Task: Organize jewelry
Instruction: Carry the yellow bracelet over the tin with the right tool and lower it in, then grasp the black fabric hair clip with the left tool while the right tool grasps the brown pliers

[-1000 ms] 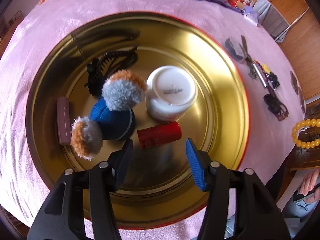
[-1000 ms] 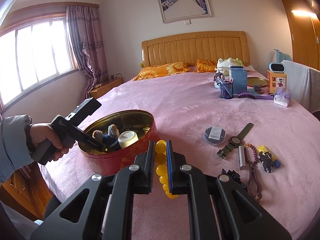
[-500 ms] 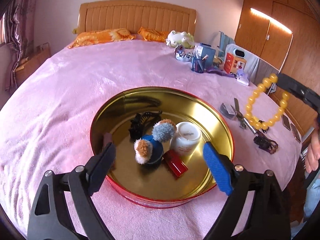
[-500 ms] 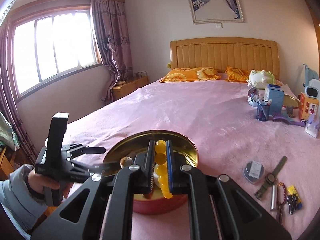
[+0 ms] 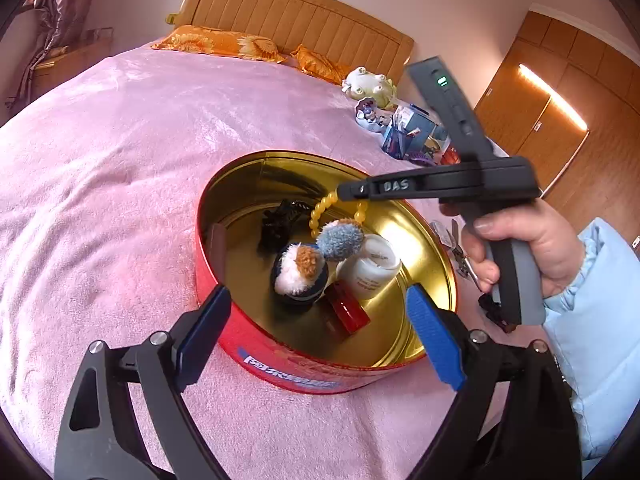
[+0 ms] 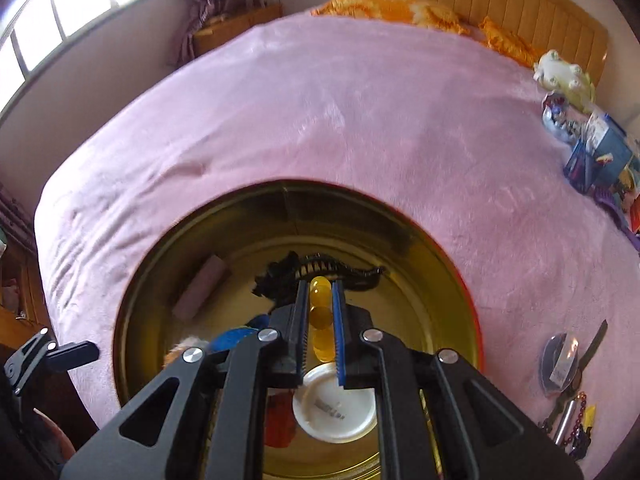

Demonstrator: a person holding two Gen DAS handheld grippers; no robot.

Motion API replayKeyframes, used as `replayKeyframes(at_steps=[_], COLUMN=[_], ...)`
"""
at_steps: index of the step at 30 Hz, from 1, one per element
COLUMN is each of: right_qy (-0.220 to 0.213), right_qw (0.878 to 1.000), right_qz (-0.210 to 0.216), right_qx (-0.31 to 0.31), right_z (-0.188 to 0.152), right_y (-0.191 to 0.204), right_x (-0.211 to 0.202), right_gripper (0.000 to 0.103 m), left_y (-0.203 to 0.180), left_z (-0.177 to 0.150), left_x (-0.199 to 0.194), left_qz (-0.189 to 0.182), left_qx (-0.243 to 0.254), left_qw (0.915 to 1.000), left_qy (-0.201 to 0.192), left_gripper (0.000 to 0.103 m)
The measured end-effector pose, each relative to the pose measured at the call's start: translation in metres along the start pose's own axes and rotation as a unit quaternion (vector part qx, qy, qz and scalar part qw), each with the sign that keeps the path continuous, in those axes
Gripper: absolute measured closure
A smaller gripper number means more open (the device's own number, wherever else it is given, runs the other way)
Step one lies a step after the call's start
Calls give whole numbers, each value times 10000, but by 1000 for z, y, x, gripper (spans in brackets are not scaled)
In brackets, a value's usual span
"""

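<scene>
Left wrist only: bracelet's (image 5: 320,216) hanging loop

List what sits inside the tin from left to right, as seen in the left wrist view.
Brown bar against the left wall → black hair claw → pompom hat → red tube → white jar.

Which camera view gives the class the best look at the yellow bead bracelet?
The left wrist view: the yellow bead bracelet hangs as a loop from the right gripper over the tin. The right wrist view shows only a few beads between its pads.
</scene>
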State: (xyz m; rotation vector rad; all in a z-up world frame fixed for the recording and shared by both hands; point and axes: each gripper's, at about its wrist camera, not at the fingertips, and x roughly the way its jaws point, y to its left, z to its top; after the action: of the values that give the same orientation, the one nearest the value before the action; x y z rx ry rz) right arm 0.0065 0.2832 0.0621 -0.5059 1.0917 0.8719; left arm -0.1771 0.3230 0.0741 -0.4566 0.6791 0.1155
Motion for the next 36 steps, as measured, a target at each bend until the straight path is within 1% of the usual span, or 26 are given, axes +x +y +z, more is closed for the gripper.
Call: replayKeyframes(at_steps=[2,3,6,9,10,11,13,15,16,18,20,23,26,28,30,32,33,36], right_qy=[415,514,539,379,308,193,-148,-529,-760,-1226,-1686,-2304,-2689,-2826,-2874,-2811,-2772,-2701], right_qw=[9991,9987,9985,9992,9995,9998,9998,9984,9967,9910,9822,9637,9438,9333,9248,9216,9205,9186], right_qz=[-5,-46,-30,-81,-46,-51,-84,-80,-53,-64,-145,-466,-895,-1169,-1431,-1602,-1694,-1881], right_qx=[17,-15,-64,-95,-64,-16,68,181,287,541,809,1266,1699,1882,2043,2146,2172,2186], right_z=[-2,-4,-7,-8,-9,-10,-15,-25,-34,-57,-90,-151,-212,-250,-284,-311,-323,-352], right_y=[-2,-1,3,6,7,4,-3,-13,-21,-38,-59,-90,-121,-138,-156,-172,-178,-190], right_x=[20,25,27,16,10,4,-15,-37,-50,-76,-102,-134,-154,-162,-167,-167,-165,-160], right_gripper=[91,91,91,89,78,53,28,18,9,7,6,5,5,4,4,4,4,4], left_y=[3,4,9,13,14,13,10,3,-1,-13,-28,-56,-87,-110,-135,-161,-175,-210], left_z=[0,-1,-3,-3,-4,-4,-4,-5,-6,-7,-8,-13,-20,-24,-31,-39,-44,-59], left_x=[-4,-5,-7,-8,-8,-8,-10,-12,-13,-13,-11,-5,4,13,22,30,35,54], left_qz=[60,76,116,180,203,232,259,219,188,112,43,-103,-477,-662,-898,-1159,-1230,-1222], left_qx=[-28,-30,-55,-167,-197,-214,-198,-132,-84,57,260,624,873,1053,1280,1584,1762,2213], left_qw=[10000,9999,9999,9996,9995,9993,9992,9994,9995,9997,9994,9973,9944,9919,9876,9805,9766,9674], left_qy=[-66,-80,-83,-130,-151,-176,-223,-237,-238,-231,-244,-367,-367,-240,-123,-58,-21,160], left_gripper=[16,16,16,16,16,16,16,16,16,16,16,16,16,16,16,16,16,16])
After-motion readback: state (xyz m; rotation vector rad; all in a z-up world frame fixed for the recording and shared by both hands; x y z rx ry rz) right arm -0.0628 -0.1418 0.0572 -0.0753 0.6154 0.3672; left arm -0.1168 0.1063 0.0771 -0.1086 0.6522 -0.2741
